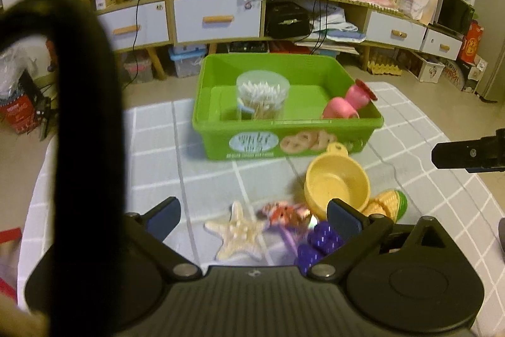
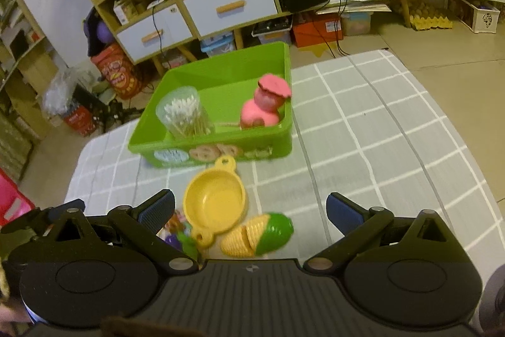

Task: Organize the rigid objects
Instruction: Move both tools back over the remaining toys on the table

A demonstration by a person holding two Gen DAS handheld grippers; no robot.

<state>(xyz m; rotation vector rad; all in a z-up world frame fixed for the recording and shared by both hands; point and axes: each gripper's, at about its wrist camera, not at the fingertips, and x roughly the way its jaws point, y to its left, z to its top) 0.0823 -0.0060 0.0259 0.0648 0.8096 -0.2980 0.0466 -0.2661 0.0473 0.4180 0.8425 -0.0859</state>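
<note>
Nearest the left wrist camera, the left gripper (image 1: 254, 218) has its fingers spread wide with nothing pinched; a pale starfish (image 1: 237, 231) lies on the checked cloth (image 1: 157, 144) between them. At 3 o'clock from the starfish sit a blurred red-and-white toy (image 1: 284, 213) and purple toy grapes (image 1: 318, 242). A yellow toy pan (image 1: 337, 183) rests at 1 o'clock from the grapes, touching a toy corn cob (image 1: 389, 204) at its 4 o'clock. Beyond, at 12 o'clock, a green bin (image 1: 284, 144) holds a clear tub of cotton swabs (image 1: 262, 95) and a pink toy (image 1: 350, 100) in its right corner. Seen from the right wrist camera, the right gripper (image 2: 251, 213) is also spread and empty above the corn cob.
</note>
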